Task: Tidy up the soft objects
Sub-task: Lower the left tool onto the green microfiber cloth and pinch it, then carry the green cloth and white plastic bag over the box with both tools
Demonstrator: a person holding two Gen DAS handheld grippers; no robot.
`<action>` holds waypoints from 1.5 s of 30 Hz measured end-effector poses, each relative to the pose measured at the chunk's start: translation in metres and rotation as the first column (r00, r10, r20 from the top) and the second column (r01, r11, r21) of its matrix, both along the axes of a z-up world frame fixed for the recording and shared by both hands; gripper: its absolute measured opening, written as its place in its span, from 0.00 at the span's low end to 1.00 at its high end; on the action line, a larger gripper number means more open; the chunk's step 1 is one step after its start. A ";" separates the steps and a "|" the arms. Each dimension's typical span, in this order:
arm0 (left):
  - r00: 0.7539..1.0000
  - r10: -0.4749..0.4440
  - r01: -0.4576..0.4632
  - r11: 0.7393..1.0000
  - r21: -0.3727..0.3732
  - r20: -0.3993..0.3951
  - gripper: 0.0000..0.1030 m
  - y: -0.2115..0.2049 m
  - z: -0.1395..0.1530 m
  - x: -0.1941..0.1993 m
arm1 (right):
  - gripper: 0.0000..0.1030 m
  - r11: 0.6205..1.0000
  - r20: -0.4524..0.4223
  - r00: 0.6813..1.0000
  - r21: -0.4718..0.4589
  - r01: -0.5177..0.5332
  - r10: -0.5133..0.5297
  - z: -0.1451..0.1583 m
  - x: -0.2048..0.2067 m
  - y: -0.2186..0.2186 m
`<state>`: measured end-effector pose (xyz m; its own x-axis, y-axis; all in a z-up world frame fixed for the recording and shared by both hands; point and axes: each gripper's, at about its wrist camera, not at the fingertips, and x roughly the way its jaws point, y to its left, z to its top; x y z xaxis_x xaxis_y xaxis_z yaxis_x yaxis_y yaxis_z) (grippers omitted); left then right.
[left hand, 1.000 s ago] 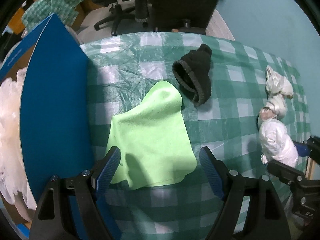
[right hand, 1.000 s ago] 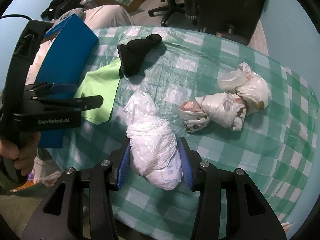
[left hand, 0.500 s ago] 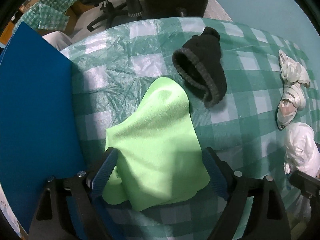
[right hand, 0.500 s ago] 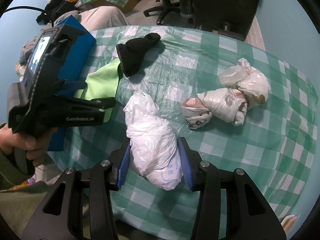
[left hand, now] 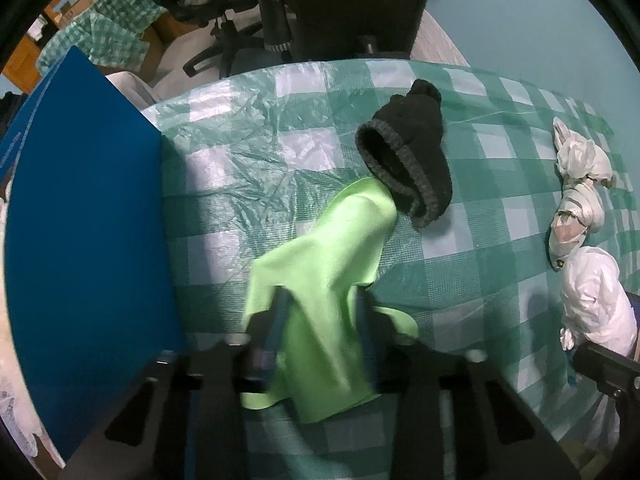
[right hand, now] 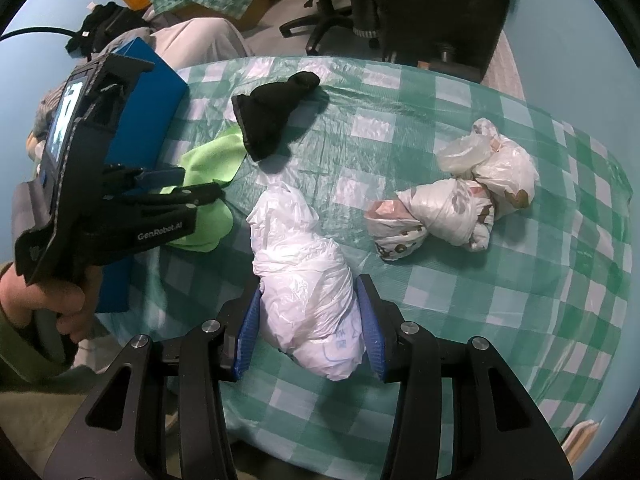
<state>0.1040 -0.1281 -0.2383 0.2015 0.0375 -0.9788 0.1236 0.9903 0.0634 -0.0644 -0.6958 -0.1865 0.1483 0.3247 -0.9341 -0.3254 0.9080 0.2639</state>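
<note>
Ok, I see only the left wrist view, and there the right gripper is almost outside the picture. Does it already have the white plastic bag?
Observer: Yes. In the right wrist view, the right gripper has one blue pad against each side of the white plastic bag, and the bag lies on the table.
Operator: In my view this bag seems to touch the patterned plastic bag behind it. Is that so?
Observer: No, they lie apart. A strip of checked tablecloth shows between the white bag and the nearer patterned plastic bag.
</note>
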 end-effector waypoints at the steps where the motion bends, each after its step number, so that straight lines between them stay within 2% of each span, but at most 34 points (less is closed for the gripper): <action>1: 1.000 0.001 -0.001 1.000 -0.001 -0.003 0.17 0.000 0.001 -0.001 | 0.44 1.000 0.001 1.000 0.001 0.000 0.000 0.001 0.000 0.001; 2: 1.000 0.001 -0.001 1.000 -0.010 -0.008 0.07 0.001 0.001 -0.001 | 0.44 1.000 0.002 1.000 0.002 0.000 0.000 0.001 -0.001 0.002; 5: 1.000 0.000 0.000 0.999 -0.035 -0.024 0.05 0.001 0.003 -0.004 | 0.44 1.000 0.010 1.000 0.004 -0.002 0.002 0.002 -0.002 0.004; 20: 1.000 -0.018 0.019 0.996 -0.092 0.007 0.05 0.004 0.054 -0.036 | 0.44 1.000 0.047 0.999 0.002 0.002 -0.002 0.023 -0.003 0.006; 33: 0.993 -0.067 0.074 0.994 -0.076 0.095 0.05 0.015 0.110 -0.063 | 0.44 1.000 0.091 0.995 -0.010 -0.029 0.030 0.064 -0.009 0.018; 45: 0.989 -0.033 0.048 0.994 -0.100 0.147 0.05 0.042 0.152 -0.081 | 0.44 0.998 0.114 0.992 0.015 -0.062 0.060 0.098 -0.018 0.044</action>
<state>0.0227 -0.0858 -0.0861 0.3411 -0.0730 -0.9372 0.1610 0.9868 -0.0183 -0.0820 -0.6513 -0.0888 0.2325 0.3531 -0.9062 -0.4088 0.8809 0.2383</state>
